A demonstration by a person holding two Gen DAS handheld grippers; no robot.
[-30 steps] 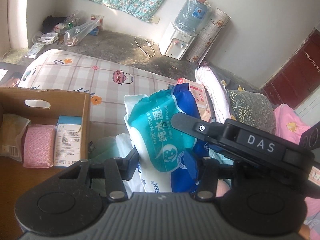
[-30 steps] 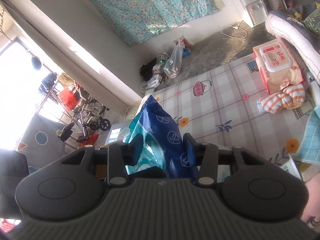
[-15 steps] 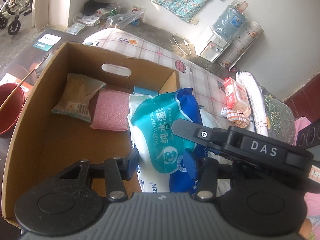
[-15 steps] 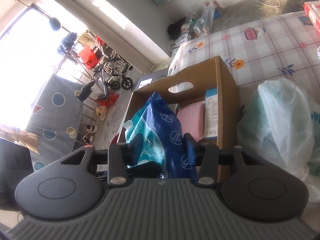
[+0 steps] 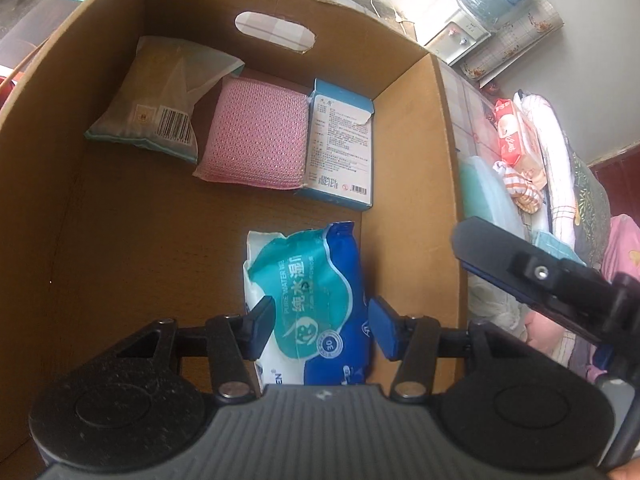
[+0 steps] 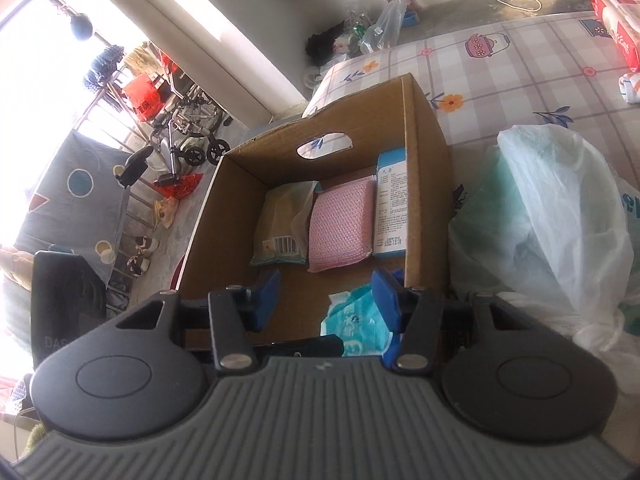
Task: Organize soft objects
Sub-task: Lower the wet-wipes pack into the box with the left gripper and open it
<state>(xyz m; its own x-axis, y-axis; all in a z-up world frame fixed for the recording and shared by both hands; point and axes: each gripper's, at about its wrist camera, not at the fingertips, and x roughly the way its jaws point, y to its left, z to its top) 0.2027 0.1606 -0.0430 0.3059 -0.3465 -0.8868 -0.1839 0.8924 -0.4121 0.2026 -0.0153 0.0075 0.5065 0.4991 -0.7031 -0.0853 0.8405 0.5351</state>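
A teal and blue wet wipes pack [image 5: 316, 300] lies low inside the cardboard box [image 5: 444, 184], close to its right wall. My left gripper [image 5: 320, 330] has the pack between its fingers. Both pads still touch its sides while the jaws start opening. My right gripper [image 6: 326, 300] hangs over the box's near edge with its jaws opening. The wet wipes pack [image 6: 360, 320] sits beside its right finger, clear of the left one. In the left wrist view, one right gripper finger [image 5: 500, 256] shows outside the box wall.
At the box's far end lie a tissue pack [image 5: 160, 96], a pink sponge cloth [image 5: 256, 136] and a blue and white carton [image 5: 340, 144]. On the patterned bed sheet [image 6: 500, 68] are a white plastic bag [image 6: 560, 220], a red wipes pack [image 5: 516, 136] and striped socks [image 5: 520, 188].
Both grippers carried the wet wipes pack from over the bed into the box and lowered it. The right gripper's jaws have spread and let the pack go.
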